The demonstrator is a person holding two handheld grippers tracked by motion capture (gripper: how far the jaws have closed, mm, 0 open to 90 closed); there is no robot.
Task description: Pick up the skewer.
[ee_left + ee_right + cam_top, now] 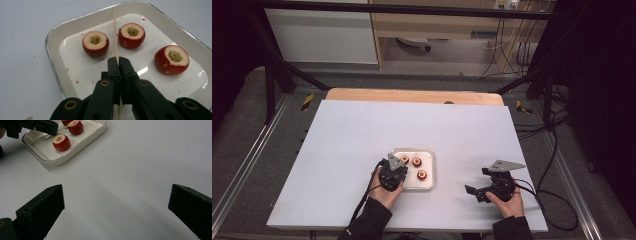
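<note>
Skewer (115, 32): a thin, pale wooden stick, clenched between the left gripper's (119, 59) black jaws over the tray (53, 45), its tip pointing to 12 o'clock between 2 fruits. The right gripper (116, 195) rests with jaws spread wide and nothing in them, well apart at 3 o'clock of the tray. Judging from this, the next job is spearing: keep the stick straight and aim for a cored centre. The 3 fruits (95, 43) are round, red-skinned, with pale cut tops and hollow middles; the tray is glossy white with rounded corners.

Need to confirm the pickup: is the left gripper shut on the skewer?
Shut on it: the left gripper has its jaws pressed together on the wooden skewer above the tray.
</note>
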